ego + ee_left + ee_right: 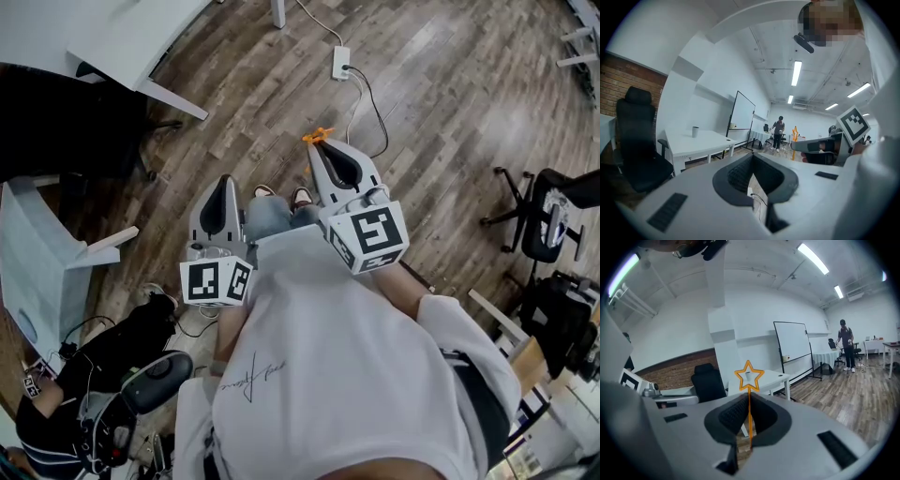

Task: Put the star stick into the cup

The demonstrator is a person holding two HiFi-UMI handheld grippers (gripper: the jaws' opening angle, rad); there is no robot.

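Shells of left gripper (pixel 753 159) and right gripper (pixel 749 401) matt grey plastic; jaw pads black, ribbed, rubbery-looking. Orange star stick (pixel 749 375) smooth, slightly glossy. Wood-grain plank floor (pixel 450 84), low sheen. White table (pixel 122 37) smooth. White shirt (pixel 347 356) cloth. Black chair (pixel 637 140) matt padding. Brick wall (pixel 618 79) rough, red

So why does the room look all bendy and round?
Left gripper view: a wide lens curves the walls, corners go black. Right gripper view: same bulge, ceiling lights glare, the star stick looks sharp. Head view: floorboards bow near the edges.
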